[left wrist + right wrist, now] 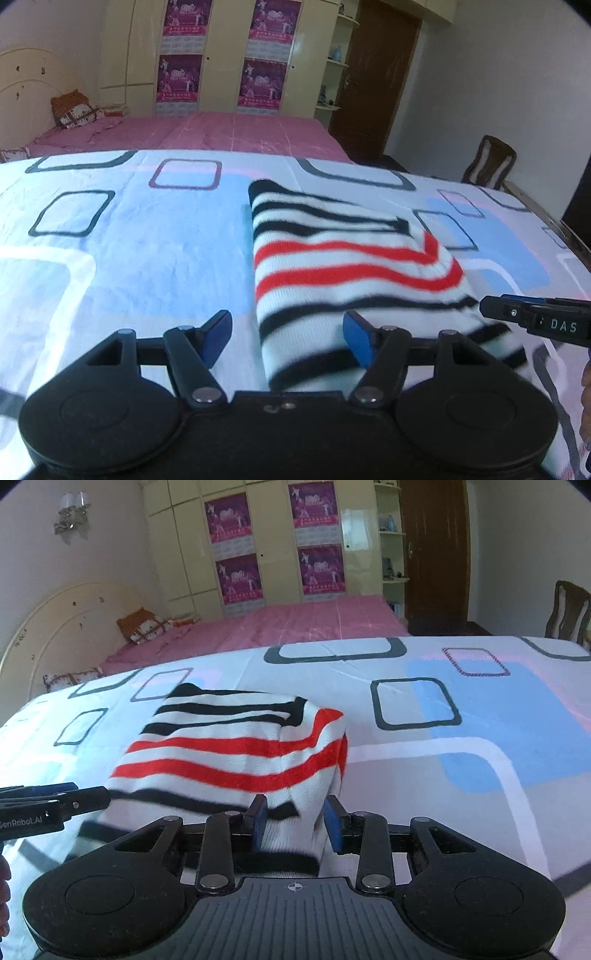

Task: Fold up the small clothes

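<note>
A folded knitted garment of white fabric with black and red horizontal stripes [351, 266] lies on a bed sheet printed with pale blue, pink and grey blocks and dark rounded-square outlines [140, 251]. In the left wrist view the left gripper [287, 336], black with blue pads, has its jaws standing wide apart; the near left edge of the striped garment lies in the gap between them, close to the right-hand pad, and the left-hand pad is clear of the cloth. Whether the right-hand pad touches the cloth cannot be told. In the right wrist view the right gripper [295, 823], of the same make, has its jaws partway together with the near right corner of the garment between the blue pads; the cloth fills most of the gap, but whether the pads press on it cannot be told. Each gripper shows in the other's view at the frame edge: white lettering on the side of the right one reads "DAS", and on the left one "GenRobot.AI", its first letter cut off. Beyond the sheet is a second bed with a pink cover [295, 620], a cream wardrobe [184, 554] bearing four purple posters [236, 576] whose writing is too small to read, a dark brown door [436, 550], and a wooden chair [569, 605].
</note>
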